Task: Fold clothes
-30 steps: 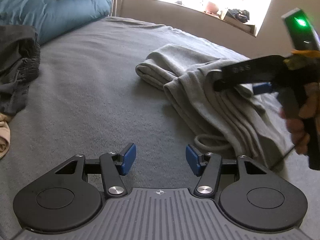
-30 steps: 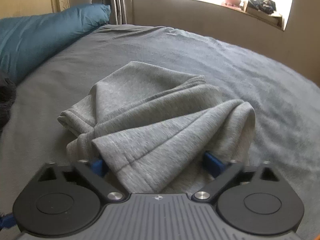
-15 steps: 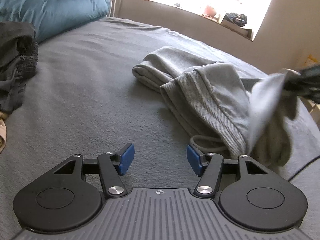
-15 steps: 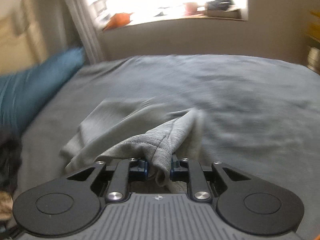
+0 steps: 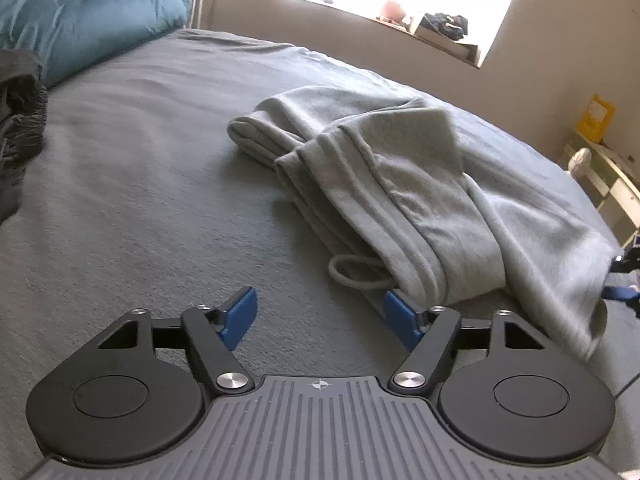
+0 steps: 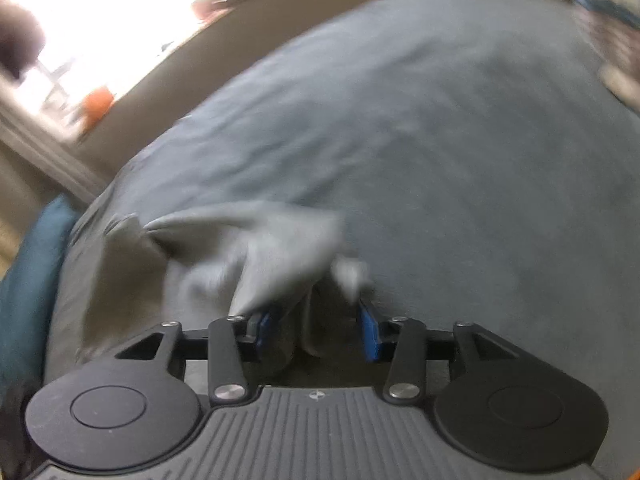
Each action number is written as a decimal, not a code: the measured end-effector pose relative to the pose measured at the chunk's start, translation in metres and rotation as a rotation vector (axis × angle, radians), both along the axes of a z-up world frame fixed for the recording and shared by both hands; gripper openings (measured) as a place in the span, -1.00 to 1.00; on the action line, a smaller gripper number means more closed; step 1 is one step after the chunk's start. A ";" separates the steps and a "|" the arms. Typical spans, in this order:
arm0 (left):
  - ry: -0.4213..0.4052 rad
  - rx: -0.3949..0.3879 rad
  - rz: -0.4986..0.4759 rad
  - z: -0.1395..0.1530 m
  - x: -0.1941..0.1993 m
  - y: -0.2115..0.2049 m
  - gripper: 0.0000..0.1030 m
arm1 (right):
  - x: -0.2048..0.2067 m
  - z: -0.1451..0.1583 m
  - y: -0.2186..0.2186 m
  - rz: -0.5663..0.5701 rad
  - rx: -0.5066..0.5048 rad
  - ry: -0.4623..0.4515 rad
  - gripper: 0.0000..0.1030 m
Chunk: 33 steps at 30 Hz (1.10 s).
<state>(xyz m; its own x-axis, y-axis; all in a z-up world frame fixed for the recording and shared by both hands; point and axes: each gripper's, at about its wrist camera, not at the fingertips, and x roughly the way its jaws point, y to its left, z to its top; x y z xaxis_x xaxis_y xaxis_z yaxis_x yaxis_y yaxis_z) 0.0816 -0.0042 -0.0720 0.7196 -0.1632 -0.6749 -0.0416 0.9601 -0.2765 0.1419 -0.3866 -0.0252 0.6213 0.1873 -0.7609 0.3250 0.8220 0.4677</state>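
While my right tongs [image 6: 316, 322] open off the soft, limp grey fleece sweatpants [image 5: 400, 184], my empty left tongs [image 5: 320, 316] widen; I'd grip the ribbed waistband.

No legible text — no labels anywhere.

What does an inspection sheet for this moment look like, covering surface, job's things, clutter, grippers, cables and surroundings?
Surface: grey bedspread, lightly wrinkled.
Job's things: light grey knit sweatpants, partly folded, drawstring loop lying out on the bedspread.
Clutter: dark crumpled garment at the left edge; teal pillow behind it.
Grippers: left gripper open and opening, nothing between its blue pads; right gripper opening, a fold of the sweatpants loose between its pads, view blurred.
Cables: thin dark line at the lower right edge, cannot identify.
Surroundings: bright window sill with small items; beige wall.
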 end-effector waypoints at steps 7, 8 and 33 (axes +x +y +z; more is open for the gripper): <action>-0.001 0.011 -0.010 -0.001 -0.002 -0.005 0.57 | -0.025 0.018 -0.037 -0.115 0.036 -0.058 0.04; 0.003 0.012 -0.008 -0.001 -0.002 -0.005 0.57 | -0.029 0.024 -0.031 -0.083 0.012 -0.076 0.09; 0.057 0.048 0.194 -0.006 -0.001 0.036 0.55 | -0.043 0.008 0.268 0.880 -0.488 -0.199 0.84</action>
<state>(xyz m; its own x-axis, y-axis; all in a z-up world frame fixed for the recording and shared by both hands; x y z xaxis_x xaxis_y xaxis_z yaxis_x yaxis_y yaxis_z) 0.0804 0.0318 -0.0775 0.6950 0.0087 -0.7190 -0.2415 0.9446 -0.2221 0.0990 -0.1187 -0.0168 0.5366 0.3353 -0.7743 -0.5319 0.8468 -0.0019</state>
